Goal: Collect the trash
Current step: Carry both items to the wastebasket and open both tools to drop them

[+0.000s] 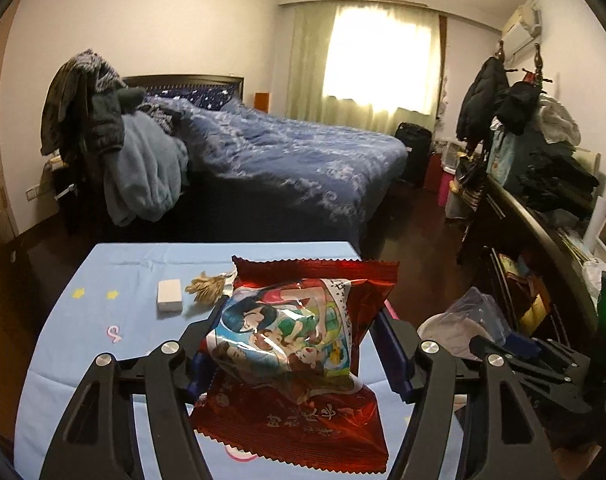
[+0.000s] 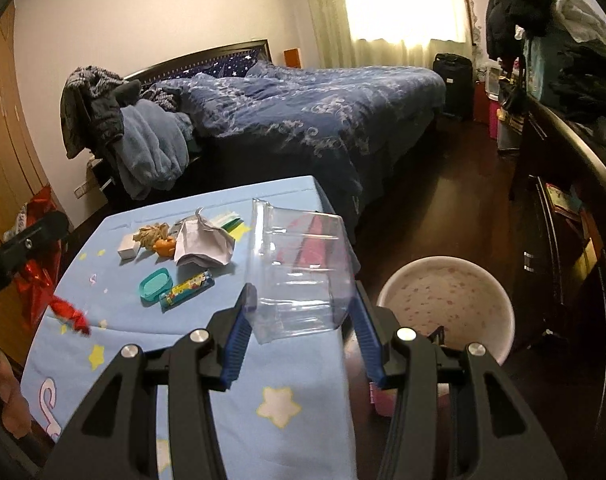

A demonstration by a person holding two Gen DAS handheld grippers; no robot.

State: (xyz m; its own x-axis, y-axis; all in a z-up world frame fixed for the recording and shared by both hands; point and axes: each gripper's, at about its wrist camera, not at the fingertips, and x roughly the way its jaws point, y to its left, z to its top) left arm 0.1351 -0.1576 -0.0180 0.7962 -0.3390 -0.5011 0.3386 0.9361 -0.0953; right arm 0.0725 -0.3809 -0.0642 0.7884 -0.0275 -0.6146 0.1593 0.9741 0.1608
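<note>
My left gripper (image 1: 299, 320) is shut on a red snack bag (image 1: 299, 328) with cartoon figures, held above the blue tablecloth (image 1: 103, 300). My right gripper (image 2: 301, 312) is shut on a clear plastic container (image 2: 299, 272), held over the table's right edge. The white trash bin (image 2: 447, 300) stands on the floor just right of it; in the left wrist view the bin (image 1: 451, 332) shows beside the right gripper. On the table lie crumpled white paper (image 2: 203, 240), a teal lid (image 2: 155, 284), a colourful tube (image 2: 187, 290) and a red wrapper (image 2: 69, 314).
A small white box (image 1: 169, 296) and a beige tassel (image 1: 207, 286) lie on the table, also an orange toy (image 2: 165, 247). A bed (image 1: 295, 156) stands behind the table. A dark cluttered dresser (image 2: 563, 208) lines the right wall. Dark wood floor (image 2: 443, 208) lies between.
</note>
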